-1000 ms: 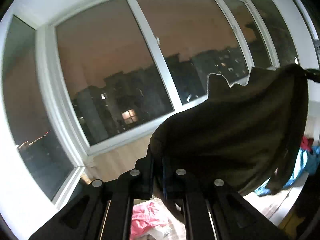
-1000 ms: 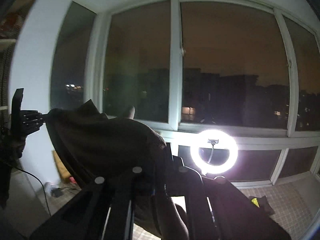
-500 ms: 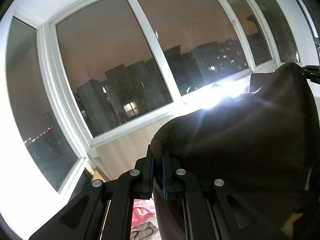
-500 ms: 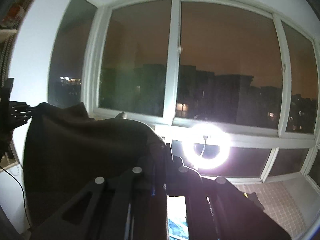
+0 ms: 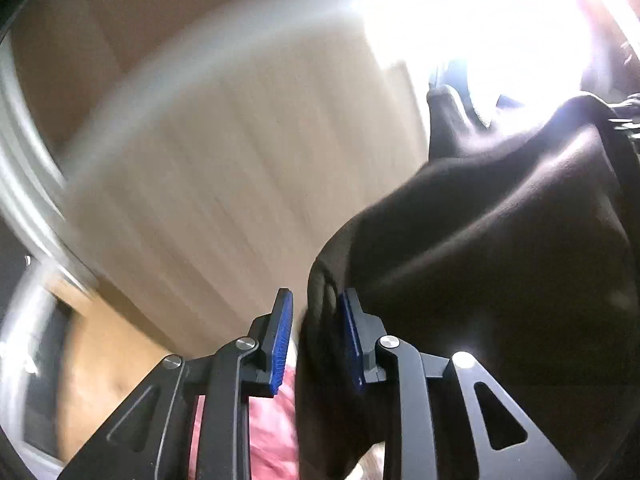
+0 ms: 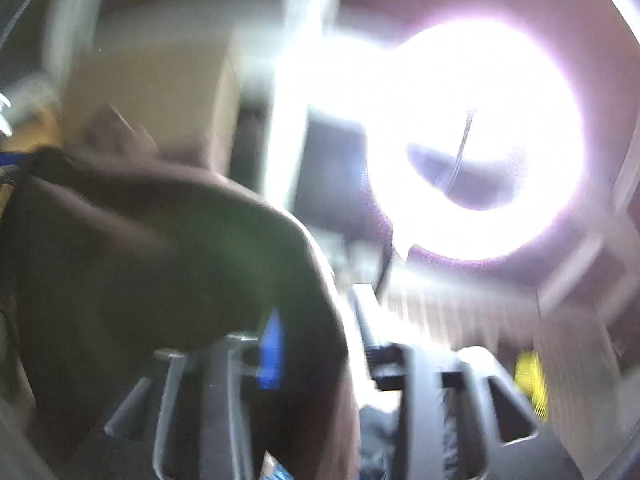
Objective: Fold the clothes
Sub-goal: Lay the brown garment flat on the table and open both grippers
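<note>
A pale panelled wall (image 5: 224,168) is seen, blurred, under a white window frame (image 5: 24,184). A ring light (image 6: 476,148) glares brightly, with dark glass behind it. Strong glare is thrown across both views.

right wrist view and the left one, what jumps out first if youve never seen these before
The glaring ring light fills the upper right of the right wrist view, washing out much around it. Next comes the dark garment, stretched between both grippers: it runs from the left gripper, whose blue pads stand apart with the cloth's edge between them, up toward the frame's right edge. A pink cloth peeks out below the left gripper.
</note>
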The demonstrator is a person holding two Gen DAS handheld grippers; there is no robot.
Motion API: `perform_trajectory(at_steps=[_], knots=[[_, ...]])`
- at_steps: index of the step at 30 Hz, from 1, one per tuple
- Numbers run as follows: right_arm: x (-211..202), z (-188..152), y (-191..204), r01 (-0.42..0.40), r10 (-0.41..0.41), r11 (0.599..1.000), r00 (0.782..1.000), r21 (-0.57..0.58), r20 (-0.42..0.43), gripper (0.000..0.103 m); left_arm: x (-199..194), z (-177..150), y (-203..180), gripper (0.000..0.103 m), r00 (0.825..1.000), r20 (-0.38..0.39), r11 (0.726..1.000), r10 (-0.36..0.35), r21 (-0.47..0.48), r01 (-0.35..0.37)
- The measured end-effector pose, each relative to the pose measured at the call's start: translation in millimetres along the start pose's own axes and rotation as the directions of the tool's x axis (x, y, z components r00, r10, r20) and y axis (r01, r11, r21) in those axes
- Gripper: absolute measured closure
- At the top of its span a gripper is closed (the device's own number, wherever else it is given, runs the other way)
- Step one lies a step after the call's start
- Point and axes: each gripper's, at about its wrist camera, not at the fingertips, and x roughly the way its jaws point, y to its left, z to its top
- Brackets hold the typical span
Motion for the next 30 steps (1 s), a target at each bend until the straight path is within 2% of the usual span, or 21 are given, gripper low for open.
perform_trajectory(at_steps=[1, 2, 4, 7, 10, 13, 17, 19, 23, 26, 27, 28, 30], knots=[[36, -8, 7, 0.012, -0.012, 1.0, 0.996, -0.006, -0.092, 0.067, 29, -9, -4, 0.09, 0.998, -0.059, 0.999, -0.032, -0.007, 0.031], [65, -16, 13, 0.018, -0.019, 1.0, 0.986, -0.009, -0.165, 0.067, 40, -19, -6, 0.09, 0.996, -0.077, 0.999, -0.041, -0.004, 0.041], [74, -35, 14, -0.009, 0.012, 1.0, 0.981, 0.016, -0.193, 0.067, 60, -39, -10, 0.09, 0.992, -0.11, 0.998, -0.062, 0.0, 0.063], [48, -87, 5, -0.114, 0.141, 0.985, 0.962, 0.125, -0.234, 0.067, 36, -67, -6, 0.085, 0.986, -0.095, 0.99, -0.138, -0.006, 0.138], [20, -141, 8, -0.185, 0.235, 0.961, 0.937, 0.204, -0.257, 0.067, -4, -101, -7, 0.078, 0.971, -0.092, 0.975, -0.22, -0.033, 0.218], [-8, -195, 11, -0.251, 0.328, 0.926, 0.905, 0.284, -0.271, 0.067, -31, -143, -6, 0.072, 0.944, -0.115, 0.951, -0.308, -0.063, 0.303], [-44, -260, 21, -0.329, 0.441, 0.869, 0.854, 0.368, -0.277, 0.067, -44, -191, -10, 0.072, 0.887, -0.187, 0.903, -0.422, -0.177, 0.393], [-45, -278, 33, -0.355, 0.473, 0.854, 0.835, 0.381, -0.281, 0.067, -52, -216, -26, 0.072, 0.871, -0.223, 0.895, -0.437, -0.198, 0.399], [-38, -317, 48, -0.338, 0.479, 0.856, 0.802, 0.39, -0.357, 0.067, -68, -273, -68, 0.072, 0.822, -0.29, 0.867, -0.49, -0.26, 0.425], [-42, -343, 45, -0.367, 0.534, 0.82, 0.766, 0.439, -0.358, 0.067, -72, -299, -89, 0.072, 0.827, -0.332, 0.885, -0.455, -0.275, 0.376], [-45, -349, 45, -0.378, 0.548, 0.811, 0.759, 0.447, -0.351, 0.067, -80, -304, -88, 0.072, 0.826, -0.325, 0.88, -0.459, -0.294, 0.373], [-50, -353, 45, -0.383, 0.55, 0.81, 0.759, 0.444, -0.349, 0.067, -88, -308, -87, 0.072, 0.826, -0.319, 0.875, -0.464, -0.312, 0.371], [-65, -356, 43, -0.39, 0.537, 0.824, 0.771, 0.411, -0.344, 0.067, -104, -318, -85, 0.072, 0.826, -0.305, 0.863, -0.473, -0.349, 0.365]])
